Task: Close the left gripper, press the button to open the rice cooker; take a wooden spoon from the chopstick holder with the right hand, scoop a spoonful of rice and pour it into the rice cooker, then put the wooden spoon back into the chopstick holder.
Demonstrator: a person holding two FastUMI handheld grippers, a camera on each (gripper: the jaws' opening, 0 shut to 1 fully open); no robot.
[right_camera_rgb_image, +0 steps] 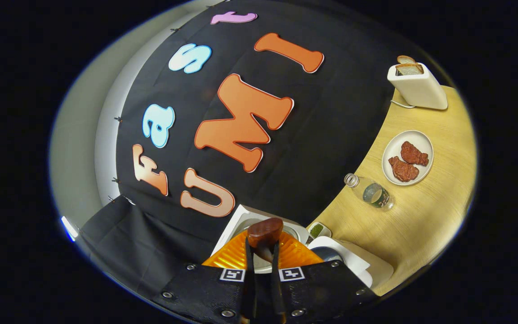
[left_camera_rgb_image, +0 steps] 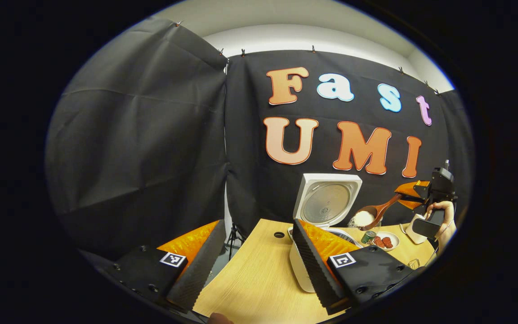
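The left tool is held wide open, with nothing between its fingers; it is poised above the near edge of the counter, just beside the cooker.

The right tool is closed narrowly on the handle of the spoon, both fingers pressing against it. In the left gripper view, the right tool is seen farther off, held by a hand, with the spoon extended toward the cooker. The spoon bowl is tilted and a heap of white rice is seen at its lip, above the open cooker.

The cooker stands on the counter with its lid raised upright against the booth wall. The inner pot rim is partly visible; its contents cannot be determined.

In the right gripper view, the open cooker lies directly under the spoon. A plate on the counter carries two reddish-brown pieces of food. A bottle lies on its side just beside the plate. A toaster stands farther along the counter, with two slices of bread in its slots. A small dish with green contents sits near the cooker.
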